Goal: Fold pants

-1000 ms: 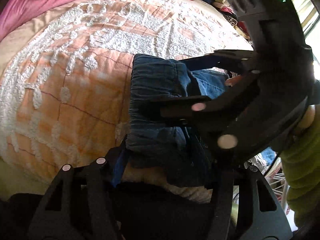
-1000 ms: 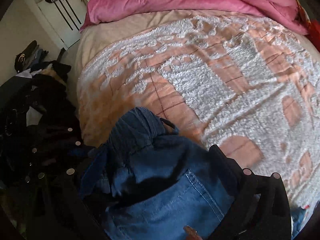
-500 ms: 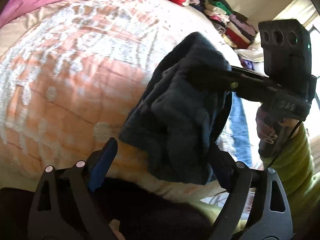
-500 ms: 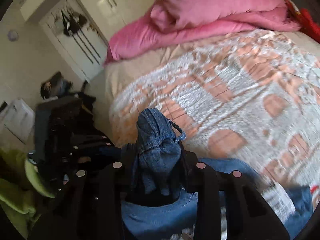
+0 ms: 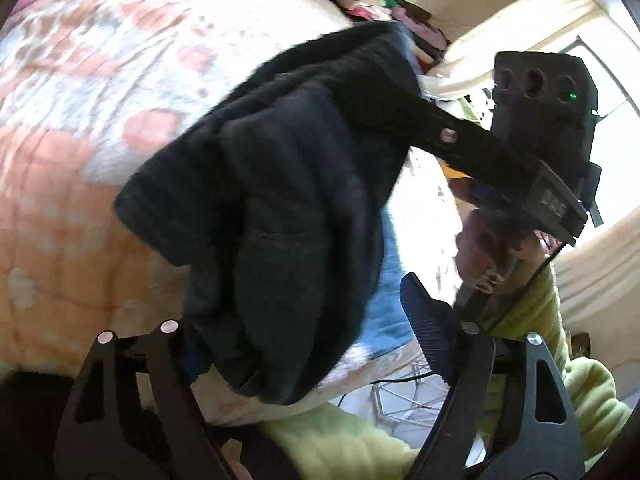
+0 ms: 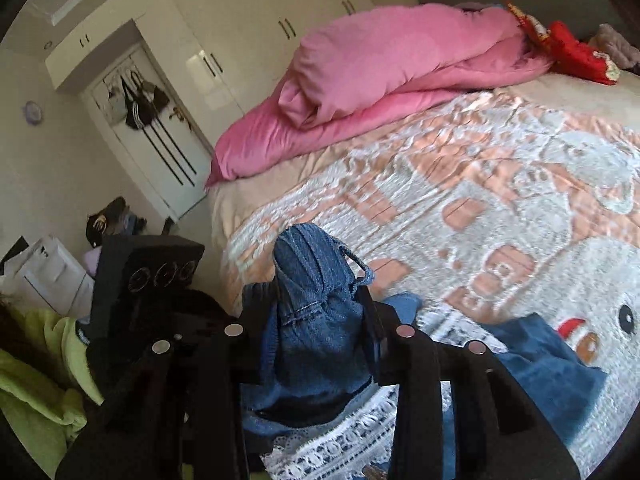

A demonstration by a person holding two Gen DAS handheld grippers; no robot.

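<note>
Now, pants bunched between right jaws

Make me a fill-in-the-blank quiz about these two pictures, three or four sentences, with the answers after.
1. The right gripper is shut on bunched blue ____.
2. The duvet heaped at the far end of the bed is ____.
3. The left gripper has its jaws ____.
4. The sleeve of the person holding the right gripper is ____.

Answers: jeans; pink; open; green

A bed carries a patterned blanket, a pink duvet and jeans.
</note>
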